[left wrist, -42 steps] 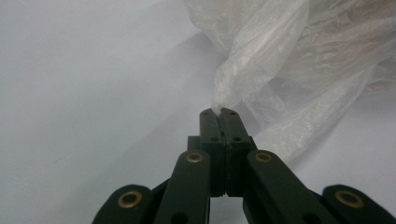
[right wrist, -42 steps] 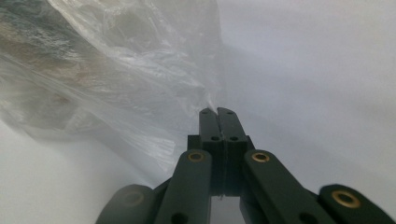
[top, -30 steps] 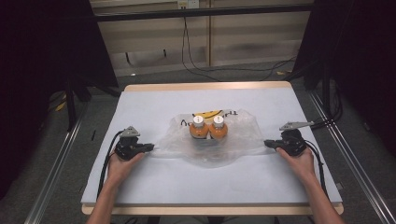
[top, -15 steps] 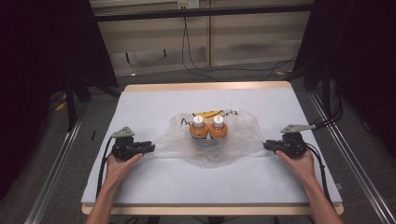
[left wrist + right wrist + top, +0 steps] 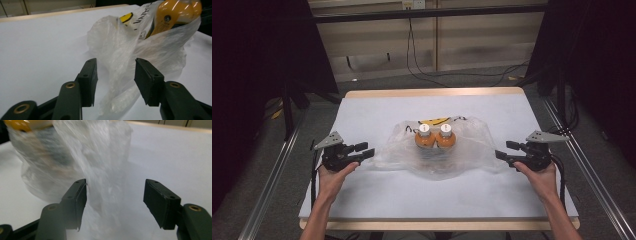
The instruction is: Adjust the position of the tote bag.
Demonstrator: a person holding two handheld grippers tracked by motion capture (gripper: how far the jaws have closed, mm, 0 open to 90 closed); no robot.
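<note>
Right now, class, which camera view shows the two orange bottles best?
The high view: both bottles stand upright with white caps inside the bag. The left gripper view catches one blurred orange bottle through plastic; the right gripper view gives a yellow-orange smear.

No readable wording anywhere: just blurred black lettering beside a yellow-and-black mark on the clear plastic bag (image 5: 140, 47), upper centre of the left gripper view, too smeared to make out.
</note>
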